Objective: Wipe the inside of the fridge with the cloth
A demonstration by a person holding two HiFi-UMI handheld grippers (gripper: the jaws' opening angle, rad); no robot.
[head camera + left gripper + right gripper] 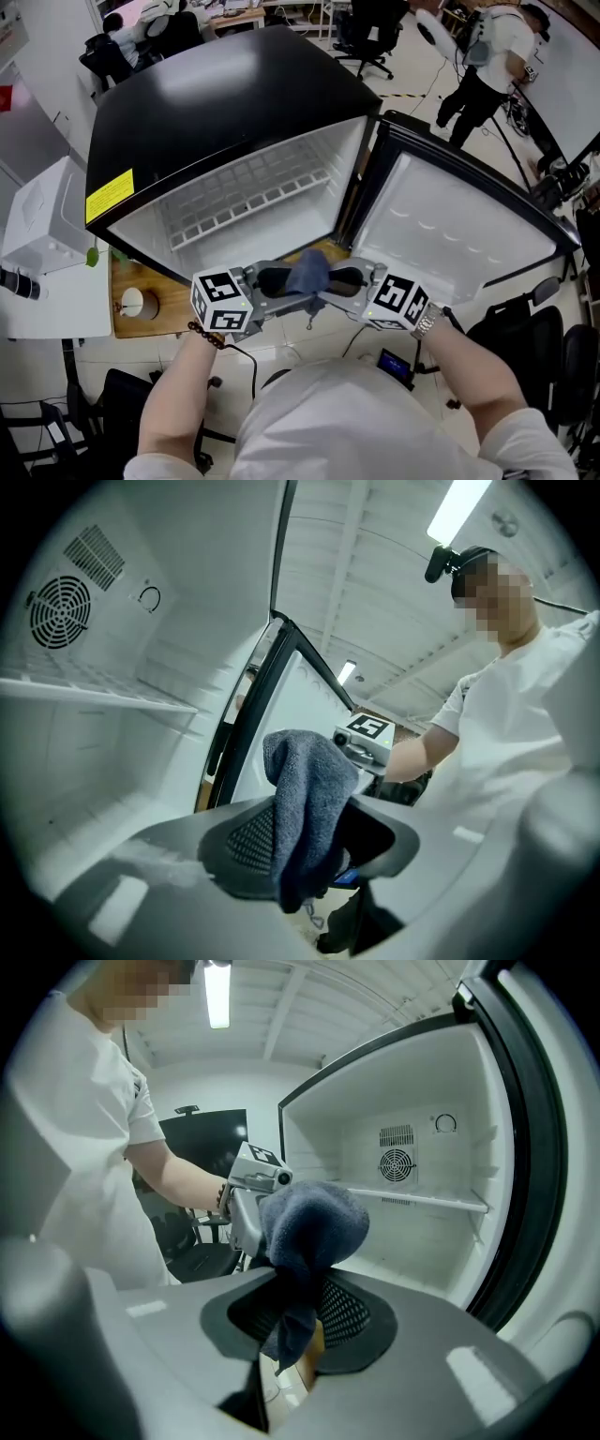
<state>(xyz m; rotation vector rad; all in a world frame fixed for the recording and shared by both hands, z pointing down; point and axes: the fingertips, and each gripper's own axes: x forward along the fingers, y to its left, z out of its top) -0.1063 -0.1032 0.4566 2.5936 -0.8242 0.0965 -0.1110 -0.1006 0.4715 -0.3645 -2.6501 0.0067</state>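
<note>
Right gripper (pixel 298 1326) clenched on cloth (pixel 314 1222) before open fridge (pixel 206 103). Left gripper (pixel 305 860) jaws stood apart around cloth, not pinching it.

Pale floor (pixel 422 70); black office chair (pixel 375 23); ceiling strip light (pixel 461 506) glowing.

A wooden desk (pixel 173 305) shows beneath the black fridge's (pixel 216 103) front corner; a small white round object (pixel 133 302) sits on it; a white shelf (pixel 248 202) spans the fridge's interior.
</note>
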